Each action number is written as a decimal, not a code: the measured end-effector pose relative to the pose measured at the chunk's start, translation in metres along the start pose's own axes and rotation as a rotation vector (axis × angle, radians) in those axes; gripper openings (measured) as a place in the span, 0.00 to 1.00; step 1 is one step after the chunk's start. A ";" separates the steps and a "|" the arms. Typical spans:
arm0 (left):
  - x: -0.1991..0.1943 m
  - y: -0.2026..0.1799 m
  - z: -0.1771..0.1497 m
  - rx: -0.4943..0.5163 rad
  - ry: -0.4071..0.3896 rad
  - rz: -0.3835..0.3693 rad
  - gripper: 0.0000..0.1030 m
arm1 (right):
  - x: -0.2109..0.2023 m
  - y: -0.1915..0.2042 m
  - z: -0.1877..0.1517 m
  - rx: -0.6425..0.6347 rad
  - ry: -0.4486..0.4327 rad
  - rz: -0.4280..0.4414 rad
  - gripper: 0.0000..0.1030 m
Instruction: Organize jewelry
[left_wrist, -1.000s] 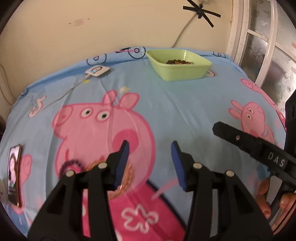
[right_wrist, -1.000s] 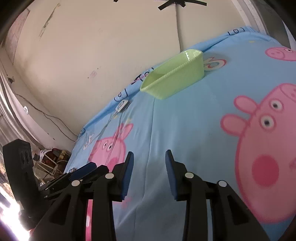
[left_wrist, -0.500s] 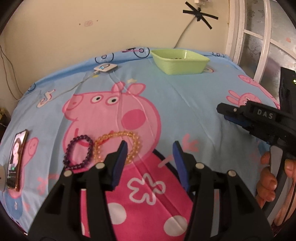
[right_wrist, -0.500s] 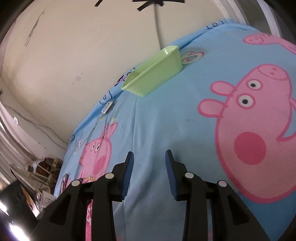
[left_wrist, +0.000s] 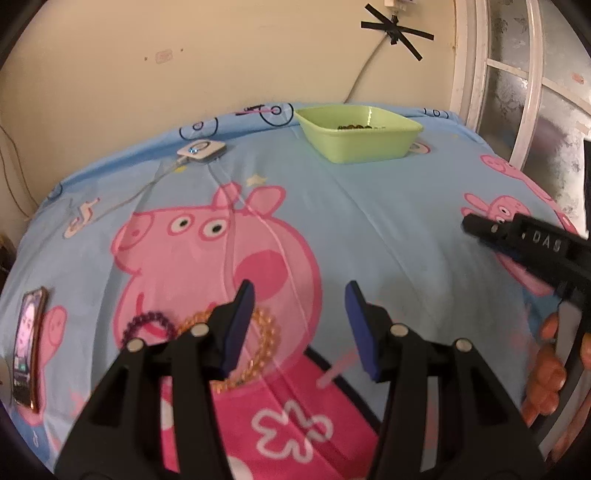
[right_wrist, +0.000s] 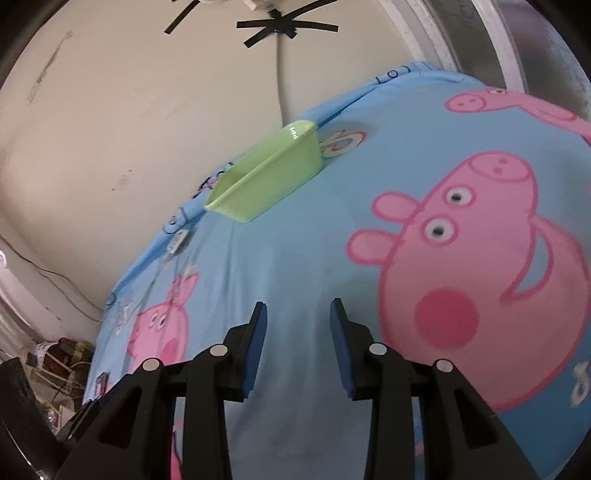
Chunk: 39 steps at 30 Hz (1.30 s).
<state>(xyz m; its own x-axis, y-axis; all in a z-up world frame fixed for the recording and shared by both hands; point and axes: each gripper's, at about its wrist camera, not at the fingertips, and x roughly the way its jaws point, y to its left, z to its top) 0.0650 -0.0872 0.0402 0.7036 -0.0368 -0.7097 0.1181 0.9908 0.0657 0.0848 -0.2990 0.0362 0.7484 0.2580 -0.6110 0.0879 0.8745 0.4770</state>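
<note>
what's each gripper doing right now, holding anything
left gripper: open, empty, over the amber bracelet
right gripper: open, empty, above the sheet

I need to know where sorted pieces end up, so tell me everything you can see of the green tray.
The green tray is a pale green, shallow rectangular dish, plastic by its look, with sloping walls and a thin flared rim. It sits upright and level on the blue cartoon-pig bedsheet at the far edge near the wall. Some small dark beads lie inside, only partly visible over the rim. Neither gripper touches it; the right wrist view shows it side-on.
</note>
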 end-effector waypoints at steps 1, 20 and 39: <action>0.003 -0.001 0.002 0.009 -0.002 0.006 0.48 | 0.000 0.000 0.004 -0.014 -0.009 -0.013 0.10; 0.012 -0.009 0.005 0.050 -0.008 0.055 0.58 | 0.008 -0.009 0.012 -0.021 0.029 0.056 0.44; 0.004 -0.009 0.004 0.055 -0.052 0.085 0.69 | 0.003 0.001 0.007 -0.070 0.014 0.050 0.45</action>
<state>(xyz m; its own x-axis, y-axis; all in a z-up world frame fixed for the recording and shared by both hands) 0.0693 -0.0970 0.0400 0.7483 0.0392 -0.6622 0.0936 0.9820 0.1639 0.0914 -0.3004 0.0397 0.7411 0.3077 -0.5967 0.0039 0.8868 0.4621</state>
